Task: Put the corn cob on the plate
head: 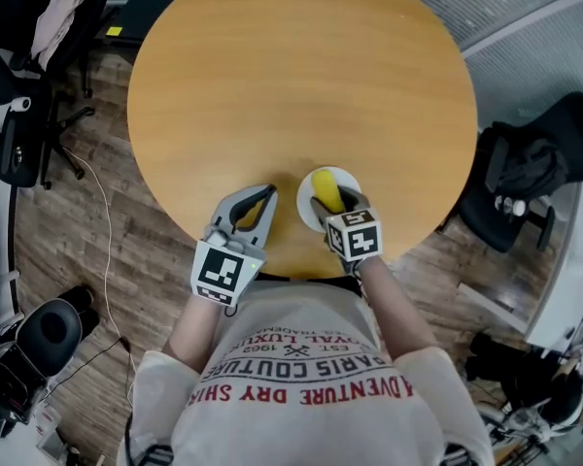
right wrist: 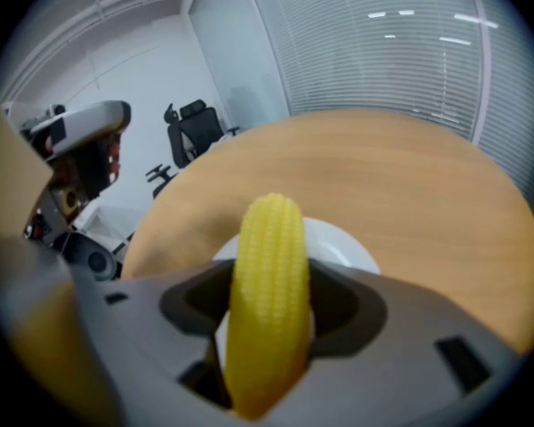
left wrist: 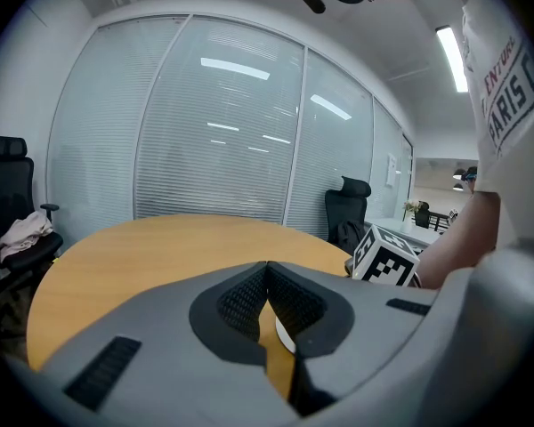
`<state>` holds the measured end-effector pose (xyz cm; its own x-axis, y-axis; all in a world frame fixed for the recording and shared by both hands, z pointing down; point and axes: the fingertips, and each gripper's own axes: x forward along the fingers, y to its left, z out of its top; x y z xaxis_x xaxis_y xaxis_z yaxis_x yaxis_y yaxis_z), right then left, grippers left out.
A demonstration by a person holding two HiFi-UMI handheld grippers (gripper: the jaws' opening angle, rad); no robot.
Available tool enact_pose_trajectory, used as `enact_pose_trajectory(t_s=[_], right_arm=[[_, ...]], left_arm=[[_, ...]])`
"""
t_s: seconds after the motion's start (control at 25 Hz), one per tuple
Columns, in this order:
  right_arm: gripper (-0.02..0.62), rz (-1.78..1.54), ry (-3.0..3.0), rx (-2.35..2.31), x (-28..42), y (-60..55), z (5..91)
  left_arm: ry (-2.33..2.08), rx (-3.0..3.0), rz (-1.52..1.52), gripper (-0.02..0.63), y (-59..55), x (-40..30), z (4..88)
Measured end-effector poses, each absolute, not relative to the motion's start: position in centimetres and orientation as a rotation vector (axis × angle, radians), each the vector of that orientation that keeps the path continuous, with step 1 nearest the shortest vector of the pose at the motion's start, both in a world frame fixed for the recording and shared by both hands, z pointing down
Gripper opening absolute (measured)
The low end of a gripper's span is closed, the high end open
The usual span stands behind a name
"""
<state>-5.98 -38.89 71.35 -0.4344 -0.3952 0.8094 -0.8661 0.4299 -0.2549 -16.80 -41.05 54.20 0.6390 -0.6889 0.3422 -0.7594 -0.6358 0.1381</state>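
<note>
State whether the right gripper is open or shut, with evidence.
Shut on the corn cob: the right gripper has its jaws pressed against both sides of the yellow cob, over the white plate.

T-shirt (head: 301, 382) print: "PARIS COUTURE", "EST 1962", "ADVENTURE".

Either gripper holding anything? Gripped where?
The right gripper holds the corn cob, jaws clamped on its sides near mid-length, far end sticking out over the plate. The left gripper holds nothing; its jaws are together.
</note>
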Motion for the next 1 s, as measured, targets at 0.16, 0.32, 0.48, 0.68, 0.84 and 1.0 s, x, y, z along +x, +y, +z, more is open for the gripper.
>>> enact_pose_trajectory(t_s=[0.16, 0.32, 0.48, 0.68, 0.84, 1.0], right_arm=[[0.270, 0.854, -1.994, 1.055, -6.0, -38.8, 71.5], [0.270, 0.852, -1.980, 1.077, -5.9, -38.7, 71.6], [0.270, 0.875, -1.971, 1.129, -5.5, -38.9, 71.0], [0.270, 0.834, -2.008, 1.236, -4.5, -39.5, 67.0], [0.249, 0.805, -2.063, 1.342, -3.0, -40.4, 63.1], [0.090, 0.738, -2.102, 1.504, -1.3, -41.2, 59.3]], left_arm=[[-1.179, 2.570, 0.378, 0.034, -41.1, -16.9, 54.4], [-1.178, 2.575, 0.374, 0.034, -41.1, -16.8, 54.2], [-1.169, 2.579, 0.395, 0.034, -41.0, -16.7, 54.1], [-1.172, 2.575, 0.398, 0.034, -40.8, -16.8, 53.8], [-1.171, 2.607, 0.375, 0.034, -40.8, -16.2, 52.5], [-1.163, 2.661, 0.351, 0.034, -40.5, -15.5, 50.8]])
